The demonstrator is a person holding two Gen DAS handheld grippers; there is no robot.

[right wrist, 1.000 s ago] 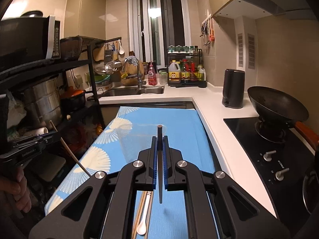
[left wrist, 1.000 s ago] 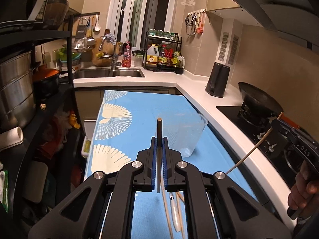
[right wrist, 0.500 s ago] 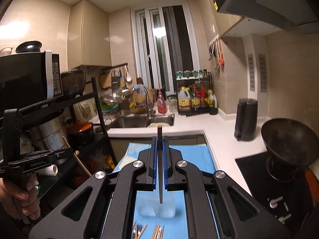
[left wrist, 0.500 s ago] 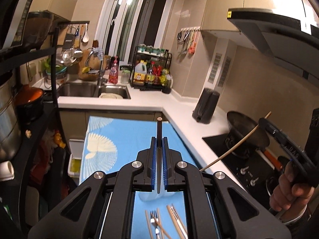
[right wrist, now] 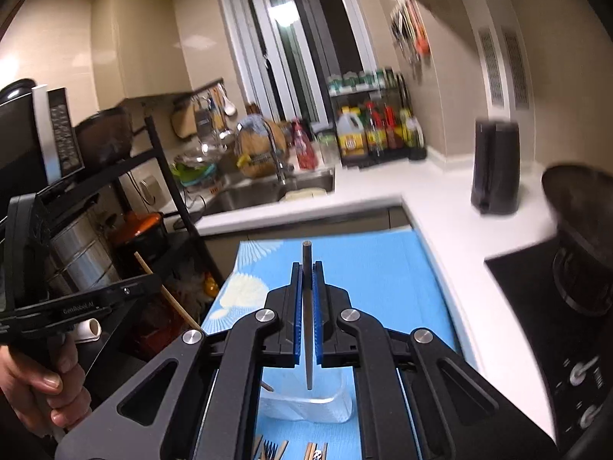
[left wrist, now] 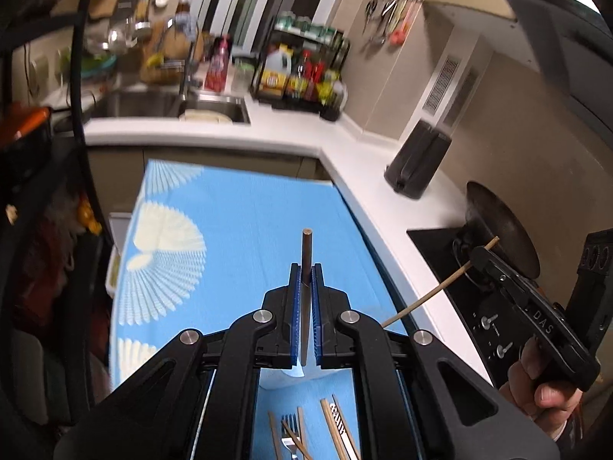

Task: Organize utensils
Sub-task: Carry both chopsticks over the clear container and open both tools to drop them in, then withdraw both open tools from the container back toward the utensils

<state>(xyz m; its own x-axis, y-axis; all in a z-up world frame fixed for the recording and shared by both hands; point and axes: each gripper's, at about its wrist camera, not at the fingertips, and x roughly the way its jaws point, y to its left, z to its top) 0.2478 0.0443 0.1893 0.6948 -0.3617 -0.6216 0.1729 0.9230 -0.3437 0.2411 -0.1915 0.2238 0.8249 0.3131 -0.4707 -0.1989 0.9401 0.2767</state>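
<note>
Utensils for sorting: each hand-held gripper is closed on a single chopstick. The left hand-held gripper (left wrist: 305, 268) pinches a dark-tipped chopstick (left wrist: 306, 245) between its blue pads, and the right hand-held gripper (right wrist: 307, 266) clamps its own chopstick (right wrist: 307, 255) likewise; both sticks stand roughly along the fingers, above the blue patterned cloth (left wrist: 245, 222) on the bench. The remaining loose stock, a fork (left wrist: 290, 435) and several wooden chopsticks (left wrist: 334, 427), lies on the cloth at the near edge, just beside a clear plastic container (right wrist: 306, 406). Handling, as judged: chopsticks are light, stiff and thin, smooth enough to pivot or slip in a narrow pinch, so they are best held near mid-length. The fork is heavier, hard and slick; take its handle. The container looks thin-walled and light, liable to tip if knocked.
</note>
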